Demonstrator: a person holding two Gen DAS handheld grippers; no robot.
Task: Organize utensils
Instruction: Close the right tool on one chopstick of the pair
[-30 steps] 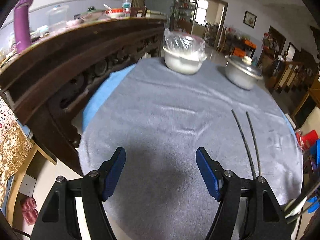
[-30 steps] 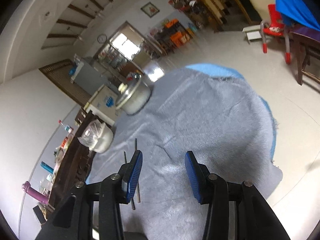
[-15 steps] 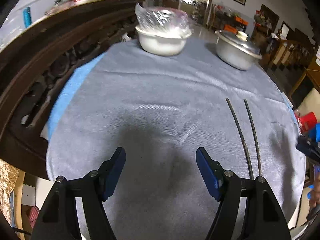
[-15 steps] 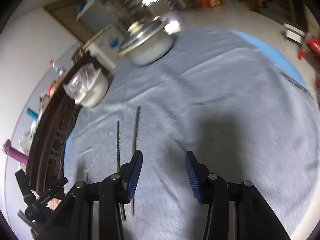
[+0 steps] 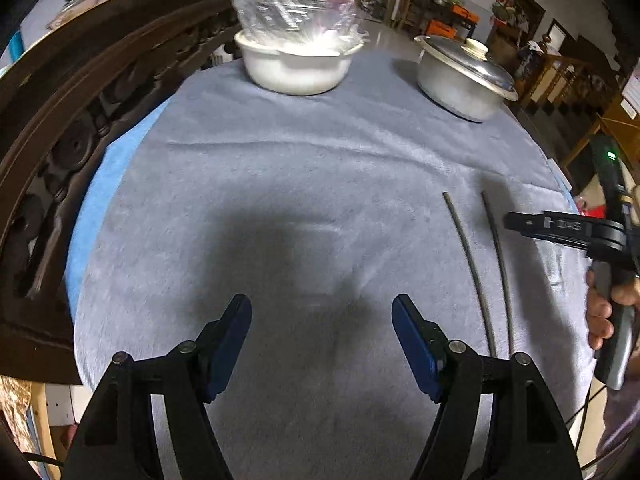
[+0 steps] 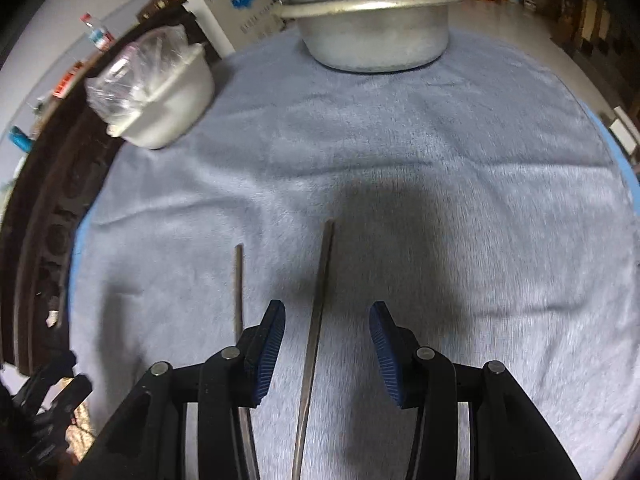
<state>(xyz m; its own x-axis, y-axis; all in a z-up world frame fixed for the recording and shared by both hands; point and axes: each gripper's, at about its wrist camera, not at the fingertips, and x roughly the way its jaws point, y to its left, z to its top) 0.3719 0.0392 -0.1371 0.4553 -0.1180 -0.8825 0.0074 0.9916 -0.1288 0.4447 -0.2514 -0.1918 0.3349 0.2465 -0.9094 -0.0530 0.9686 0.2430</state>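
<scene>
We've got the right gripper open around one chopstick; left gripper open, empty, beside both.

A grey fleece cloth covers the round table, its pile creased in low ridges; a blue under-layer peeks out at the 9 o'clock edge; a white bowl loosely covered with clear plastic film stands on the cloth at 12 o'clock in the left wrist view; a lidded metal pot stands well apart from it at 1 o'clock; dark carved wooden furniture runs along the table from 9 to 11 o'clock.
</scene>
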